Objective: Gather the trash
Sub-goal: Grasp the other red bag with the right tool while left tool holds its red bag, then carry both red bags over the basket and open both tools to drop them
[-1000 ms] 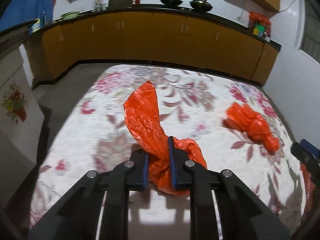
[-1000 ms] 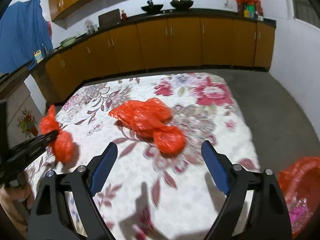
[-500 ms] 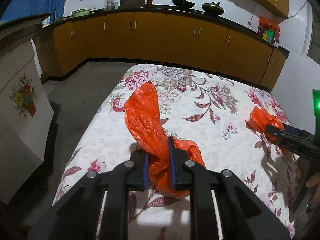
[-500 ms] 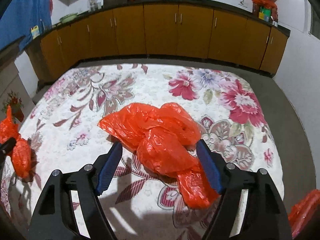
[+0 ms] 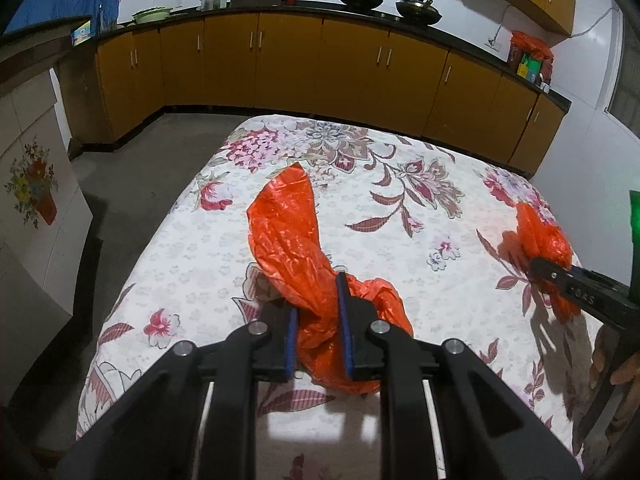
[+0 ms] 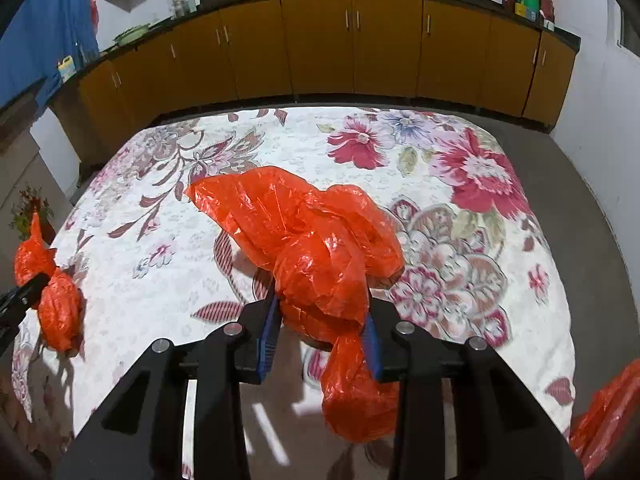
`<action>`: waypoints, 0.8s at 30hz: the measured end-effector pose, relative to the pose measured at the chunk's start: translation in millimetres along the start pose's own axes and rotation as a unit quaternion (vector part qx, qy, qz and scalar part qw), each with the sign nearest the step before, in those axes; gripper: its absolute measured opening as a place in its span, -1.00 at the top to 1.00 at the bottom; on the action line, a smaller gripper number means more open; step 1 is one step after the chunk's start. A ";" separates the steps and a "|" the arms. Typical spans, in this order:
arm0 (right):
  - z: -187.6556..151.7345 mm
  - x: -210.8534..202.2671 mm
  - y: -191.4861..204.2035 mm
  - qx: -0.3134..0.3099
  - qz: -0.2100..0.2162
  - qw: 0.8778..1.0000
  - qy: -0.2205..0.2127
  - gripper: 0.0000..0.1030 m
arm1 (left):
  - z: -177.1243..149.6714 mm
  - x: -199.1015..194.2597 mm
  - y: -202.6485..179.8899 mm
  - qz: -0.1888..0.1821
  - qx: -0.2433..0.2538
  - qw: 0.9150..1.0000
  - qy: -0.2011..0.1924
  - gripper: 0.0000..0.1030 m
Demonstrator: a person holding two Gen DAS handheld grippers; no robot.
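My left gripper (image 5: pixel 318 320) is shut on a twisted orange plastic bag (image 5: pixel 292 236), held just above the floral tablecloth (image 5: pixel 400 216). It also shows at the left edge of the right wrist view (image 6: pixel 52 304). My right gripper (image 6: pixel 320 328) has closed on a second, bigger crumpled orange bag (image 6: pixel 312 232) lying on the cloth; both blue pads press its knotted middle. That bag and gripper also show at the right edge of the left wrist view (image 5: pixel 540 240).
Orange kitchen cabinets (image 5: pixel 320 68) with a dark counter run behind the table. Another orange bag (image 6: pixel 608 412) hangs off the table's near right corner. Grey floor (image 6: pixel 592 240) lies right of the table.
My right gripper moved forward over the big orange bag and closed its jaws on it. The left gripper kept its hold and drew back slightly.
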State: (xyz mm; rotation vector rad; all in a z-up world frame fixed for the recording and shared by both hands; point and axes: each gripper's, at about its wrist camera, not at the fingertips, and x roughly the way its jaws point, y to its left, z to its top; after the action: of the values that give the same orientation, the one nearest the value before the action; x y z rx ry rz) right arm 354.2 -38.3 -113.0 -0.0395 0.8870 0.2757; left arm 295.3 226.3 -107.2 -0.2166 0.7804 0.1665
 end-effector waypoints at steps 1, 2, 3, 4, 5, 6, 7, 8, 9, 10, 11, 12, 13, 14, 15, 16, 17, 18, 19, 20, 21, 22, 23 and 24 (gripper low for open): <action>-1.9 -4.2 -1.5 0.002 0.000 1.000 0.000 0.30 | 0.2 -1.1 -0.1 0.000 -0.001 1.000 0.000 0.66; -3.2 -7.0 -2.3 0.003 0.001 1.000 -0.001 0.30 | 0.6 -3.6 -0.7 -0.001 -0.002 1.000 -0.001 0.66; -4.8 -11.1 -3.8 0.005 0.001 1.000 -0.002 0.30 | 1.3 -5.9 -1.6 -0.002 -0.003 1.000 -0.003 0.66; -6.1 -14.3 -4.6 0.006 0.001 1.000 -0.002 0.30 | 1.8 -7.5 -2.6 -0.003 -0.003 1.000 -0.004 0.66; -7.8 -17.9 -5.9 0.007 0.001 1.000 -0.003 0.30 | 1.8 -10.1 -4.0 -0.004 -0.002 1.000 -0.005 0.66; -9.8 -22.5 -7.6 0.009 0.001 1.000 -0.004 0.30 | 2.7 -13.3 -5.9 -0.005 -0.001 1.000 -0.008 0.66; -11.2 -25.4 -8.4 0.010 0.001 1.000 -0.005 0.30 | 3.2 -16.2 -7.6 -0.007 0.000 1.000 -0.009 0.66; -12.7 -28.9 -9.6 0.010 0.001 1.000 -0.005 0.30 | 3.8 -18.9 -9.3 -0.008 0.001 1.000 -0.011 0.66; -15.1 -34.5 -11.4 0.012 0.001 1.000 -0.006 0.30 | 4.7 -22.3 -11.8 -0.010 0.002 1.000 -0.013 0.66; -16.7 -37.8 -12.1 0.013 0.001 1.000 -0.007 0.30 | 5.4 -25.1 -13.4 -0.012 0.003 1.000 -0.015 0.66; -18.9 -43.8 -13.5 0.014 0.001 1.000 -0.008 0.30 | 6.0 -28.8 -15.8 -0.014 0.004 1.000 -0.016 0.66; -20.4 -48.3 -14.6 0.016 0.001 1.000 -0.010 0.30 | 6.6 -31.5 -17.7 -0.016 0.005 1.000 -0.018 0.66; -22.1 -54.0 -16.3 0.017 0.001 1.000 -0.012 0.30 | 7.5 -35.7 -20.9 -0.019 0.007 1.000 -0.020 0.66; -23.7 -61.5 -18.5 0.019 0.001 1.000 -0.015 0.30 | 8.3 -40.7 -24.8 -0.022 0.010 0.999 -0.023 0.66; -24.7 -66.4 -19.4 0.020 0.000 1.000 -0.017 0.30 | 9.1 -45.5 -28.7 -0.025 0.013 0.999 -0.026 0.66; -25.9 -72.7 -21.0 0.021 -0.001 1.000 -0.020 0.30 | 9.8 -49.3 -31.9 -0.028 0.015 0.999 -0.029 0.66; -27.0 -78.7 -22.8 0.022 -0.002 0.999 -0.023 0.30 | 10.4 -53.4 -35.3 -0.031 0.018 0.999 -0.031 0.66; -28.3 -88.0 -25.8 0.025 -0.004 0.999 -0.027 0.30 | 11.2 -59.0 -40.2 -0.034 0.021 0.999 -0.034 0.66; -29.4 -93.0 -27.4 0.026 -0.005 0.999 -0.030 0.30 | 11.6 -62.7 -43.8 -0.037 0.024 0.998 -0.036 0.66; -30.4 -100.9 -30.1 0.029 -0.008 0.999 -0.033 0.30 | 12.1 -68.3 -49.5 -0.041 0.029 0.998 -0.039 0.66; -31.6 -108.4 -32.8 0.031 -0.011 0.999 -0.037 0.30 | 12.7 -72.5 -54.0 -0.044 0.033 0.998 -0.042 0.66; -32.7 -116.5 -35.8 0.032 -0.013 0.999 -0.041 0.30 | 12.6 -77.2 -58.9 -0.047 0.036 0.997 -0.044 0.66; -33.8 -125.2 -39.4 0.034 -0.016 0.998 -0.046 0.30 | 12.4 -81.2 -63.2 -0.050 0.040 0.997 -0.046 0.66; -34.7 -131.6 -41.9 0.036 -0.019 0.998 -0.050 0.30 | 12.2 -84.7 -67.4 -0.052 0.043 0.997 -0.047 0.66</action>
State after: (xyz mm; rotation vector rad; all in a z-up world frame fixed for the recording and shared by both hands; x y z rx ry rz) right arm 259.7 -113.0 -37.0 0.0238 0.7962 0.2083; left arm 259.7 158.5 -29.7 -0.1657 0.6789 0.0447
